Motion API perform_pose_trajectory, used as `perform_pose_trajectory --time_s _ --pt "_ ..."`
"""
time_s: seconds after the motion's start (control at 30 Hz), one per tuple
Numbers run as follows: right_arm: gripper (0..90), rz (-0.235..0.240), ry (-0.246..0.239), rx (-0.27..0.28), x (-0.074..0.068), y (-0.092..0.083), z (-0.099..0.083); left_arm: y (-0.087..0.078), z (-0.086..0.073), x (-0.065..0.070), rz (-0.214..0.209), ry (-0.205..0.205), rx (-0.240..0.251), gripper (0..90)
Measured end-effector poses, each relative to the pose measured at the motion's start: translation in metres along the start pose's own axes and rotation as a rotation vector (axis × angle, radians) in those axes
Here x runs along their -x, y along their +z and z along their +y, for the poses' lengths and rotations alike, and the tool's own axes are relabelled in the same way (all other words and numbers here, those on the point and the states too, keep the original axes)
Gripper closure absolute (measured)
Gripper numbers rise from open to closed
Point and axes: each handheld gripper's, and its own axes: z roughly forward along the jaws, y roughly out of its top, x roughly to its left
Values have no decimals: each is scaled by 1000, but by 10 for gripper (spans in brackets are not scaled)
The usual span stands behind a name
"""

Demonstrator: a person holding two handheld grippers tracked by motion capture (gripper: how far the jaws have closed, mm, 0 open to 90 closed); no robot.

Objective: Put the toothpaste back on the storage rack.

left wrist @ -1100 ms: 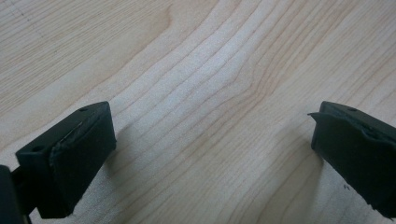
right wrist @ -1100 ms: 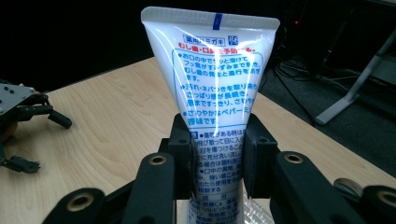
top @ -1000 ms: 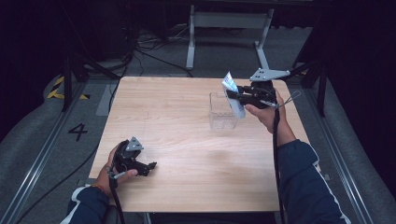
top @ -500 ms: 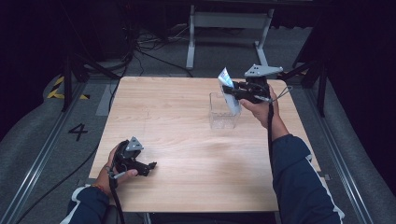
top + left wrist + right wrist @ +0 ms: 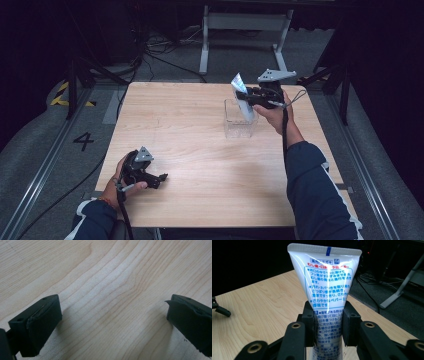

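White toothpaste tube clamped between jaws of right gripper, held above clear container on table; left gripper rested low at near-left table edge, jaws spread apart

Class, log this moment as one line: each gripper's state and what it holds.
left gripper: open, empty, low over table | right gripper: shut on toothpaste tube, above clear container

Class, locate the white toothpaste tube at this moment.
In the high view, the toothpaste tube is held in the right gripper at the table's far right, directly over the clear plastic container, crimped end up.
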Motion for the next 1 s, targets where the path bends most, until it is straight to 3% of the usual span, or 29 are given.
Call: perform_pose_trajectory --time_s 0.43,1.0 --pt "696 -51 18 7 8 13 -14 0 0 0 1 1 1 1" --pt "692 -76 65 23 19 22 -33 0 0 0 1 2 0 2"
